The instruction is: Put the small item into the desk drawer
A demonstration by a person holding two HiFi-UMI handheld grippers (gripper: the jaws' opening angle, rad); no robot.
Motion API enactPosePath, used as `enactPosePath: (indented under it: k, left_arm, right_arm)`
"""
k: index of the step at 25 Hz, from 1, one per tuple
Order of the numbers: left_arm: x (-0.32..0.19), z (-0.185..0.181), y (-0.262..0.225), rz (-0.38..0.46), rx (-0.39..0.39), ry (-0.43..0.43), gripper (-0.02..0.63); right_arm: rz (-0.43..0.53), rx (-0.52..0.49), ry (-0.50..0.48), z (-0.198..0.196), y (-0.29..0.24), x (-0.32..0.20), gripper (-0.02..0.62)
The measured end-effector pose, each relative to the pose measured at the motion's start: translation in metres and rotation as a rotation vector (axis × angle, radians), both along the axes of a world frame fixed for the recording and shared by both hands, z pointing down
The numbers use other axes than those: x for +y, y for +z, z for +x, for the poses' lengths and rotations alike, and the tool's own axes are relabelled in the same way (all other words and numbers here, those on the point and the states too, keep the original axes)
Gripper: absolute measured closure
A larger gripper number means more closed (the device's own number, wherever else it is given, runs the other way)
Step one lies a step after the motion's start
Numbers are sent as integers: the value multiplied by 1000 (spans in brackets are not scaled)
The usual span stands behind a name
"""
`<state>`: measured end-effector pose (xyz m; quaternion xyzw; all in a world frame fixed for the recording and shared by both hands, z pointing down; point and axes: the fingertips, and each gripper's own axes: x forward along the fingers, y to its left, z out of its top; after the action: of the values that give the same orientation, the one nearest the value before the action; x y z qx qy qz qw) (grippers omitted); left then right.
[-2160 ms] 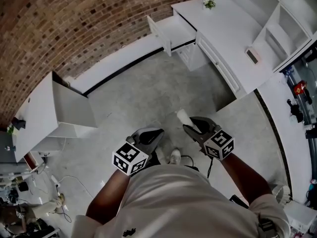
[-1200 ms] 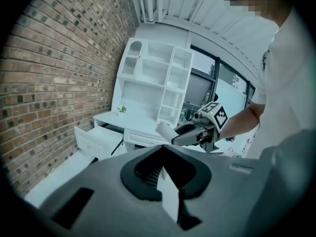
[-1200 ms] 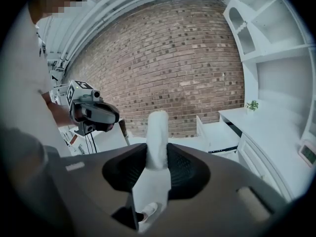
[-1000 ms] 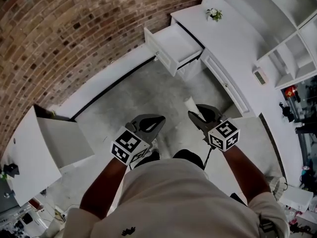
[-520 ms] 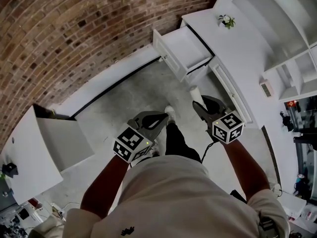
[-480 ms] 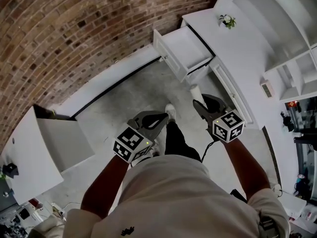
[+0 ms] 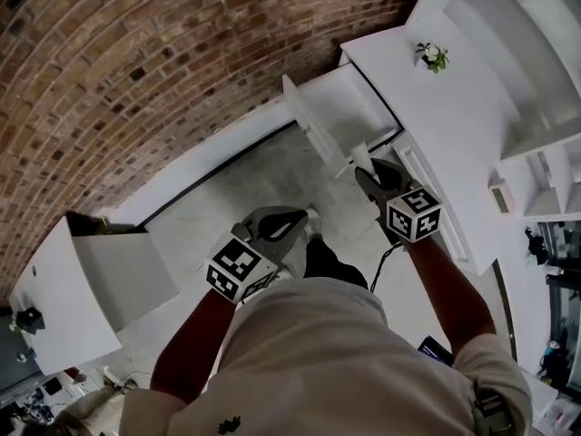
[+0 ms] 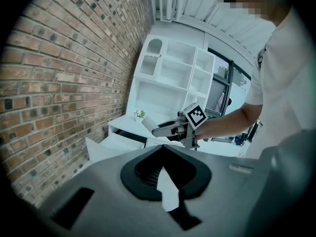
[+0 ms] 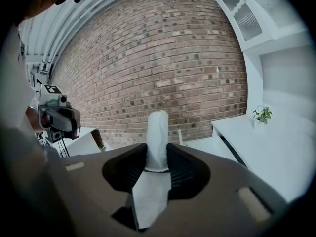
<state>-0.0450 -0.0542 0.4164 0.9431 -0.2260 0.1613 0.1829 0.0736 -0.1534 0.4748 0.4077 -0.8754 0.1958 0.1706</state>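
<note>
My right gripper (image 7: 363,173) has its fingers part-way open and pressed against the lower end of the small white roll of soft fabric or paper (image 9: 158,132). Most of the roll stands out past my tips. My left gripper (image 7: 292,218) hangs lower and to the side with its tips meeting and nothing between them.

In the head view the roll is in the air just in front of the open white desk drawer (image 7: 309,121), close to its front panel and not yet over the inside.

I judge the roll to be very light and squashy, and not fragile. Its matt surface looks unlikely to slide between my pads. Because I hold it near one end, the long free part could sag or swing, and a harder squeeze would only flatten it. A hold nearer the middle would be steadier, but for a short carry this one should serve. I expect it to drop softly, and it may roll once it lands.
</note>
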Motion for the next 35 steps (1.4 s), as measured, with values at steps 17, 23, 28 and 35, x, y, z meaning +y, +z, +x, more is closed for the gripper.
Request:
enactPosePath:
  k: [17, 23, 28, 35]
  left_arm:
    - [-140, 78, 17, -63, -60, -40, 600]
    - [-173, 81, 32, -91, -91, -65, 600]
    - [-197, 84, 39, -118, -86, -93, 601]
    - [-225, 85, 56, -155, -100, -94, 600]
  right_arm:
    - [-129, 84, 99, 76, 129, -206, 457]
    - [-195, 129, 141, 85, 193, -259, 457]
    - [-245, 172, 164, 90, 241, -292, 457]
    - [-314, 206, 203, 96, 296, -323, 457]
